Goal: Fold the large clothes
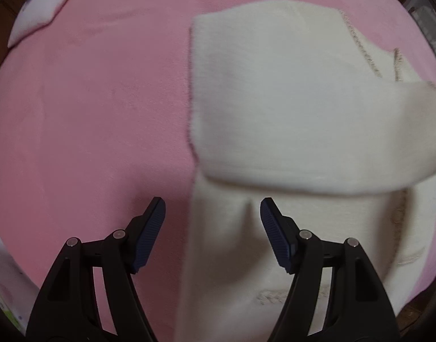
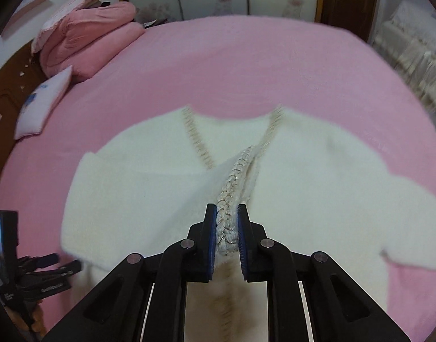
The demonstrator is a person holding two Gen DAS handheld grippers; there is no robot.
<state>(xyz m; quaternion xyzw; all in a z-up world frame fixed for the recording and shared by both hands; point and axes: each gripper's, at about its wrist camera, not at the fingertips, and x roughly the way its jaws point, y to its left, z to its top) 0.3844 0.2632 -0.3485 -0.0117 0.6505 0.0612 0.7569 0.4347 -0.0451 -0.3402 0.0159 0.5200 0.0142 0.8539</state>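
The cardigan point(image 2: 317, 176) is fluffy, matt cream knit cloth; its braided trim point(image 2: 232, 196), at 6 o'clock in the right wrist view, is coarser, with a faint metallic thread. The bedspread point(image 1: 89, 99) is soft, matt pink fleece-like cloth. The right gripper point(image 2: 227, 213) and left gripper point(image 1: 212, 205) are matt black plastic with shiny metal pins, and the ribbed pads point(image 1: 151, 228) look like dark blue rubber. At 10 o'clock the pink pillows point(image 2: 104, 34) are smooth cloth, beside a white printed cushion point(image 2: 44, 99) and glossy brown wood point(image 2: 7, 91)
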